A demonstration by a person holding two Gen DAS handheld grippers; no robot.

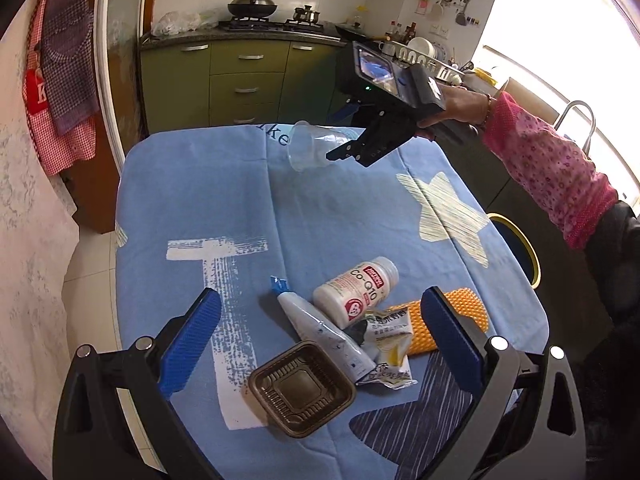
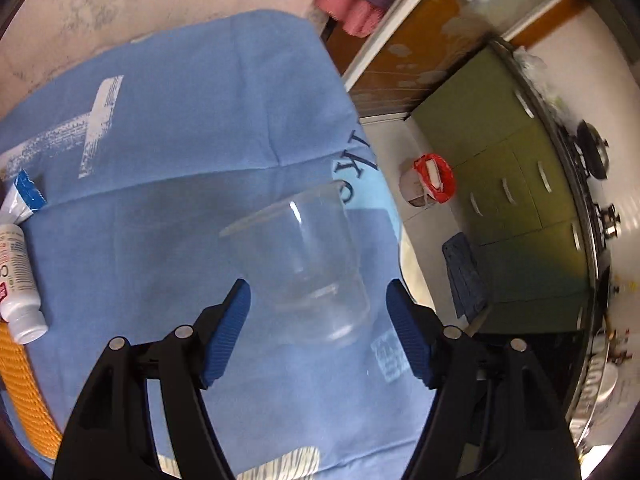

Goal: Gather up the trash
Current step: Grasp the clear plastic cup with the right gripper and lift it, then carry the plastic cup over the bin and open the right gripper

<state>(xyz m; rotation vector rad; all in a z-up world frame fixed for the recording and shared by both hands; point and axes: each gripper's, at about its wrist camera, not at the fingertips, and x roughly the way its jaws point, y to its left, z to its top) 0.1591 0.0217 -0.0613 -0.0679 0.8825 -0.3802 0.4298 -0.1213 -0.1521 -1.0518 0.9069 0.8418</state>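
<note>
Step in hand: the right gripper (image 2: pixel 318 336) was lined up on a clear plastic cup (image 2: pixel 304 264) at the far end of the table; judging by the pictures, this was the approach just ahead of a pick-up.
Right jaws: spread wide, one blue pad on each side of the cup's base, neither pressing on it; nothing held.
Left jaws: the left gripper (image 1: pixel 320 340) stood open and empty above the heap of rubbish at the near end.
Cup: it appeared tipped over, mouth pointing away from the right gripper, on the blue tablecloth (image 1: pixel 192 184) near the far edge; whether it rested on the cloth I could not tell.
Other rubbish: a white pill bottle (image 1: pixel 356 288), a squeezed tube (image 1: pixel 320 332), a crumpled snack wrapper (image 1: pixel 388 344), a brown plastic tray (image 1: pixel 302 392) and an orange foam net (image 1: pixel 452 320), all close together, some overlapping.
Next move: probably to slide the pads further along the cup and close gently, since thin clear plastic would likely buckle or squirt out.
Left view only: the whole heap, the person's pink sleeve (image 1: pixel 548 172), and a yellow-rimmed bin (image 1: pixel 524 248) just beside the table.
Right view only: the gap between pads and cup, and a pail lined with a red bag (image 2: pixel 432 180) on the floor past the table's end.
</note>
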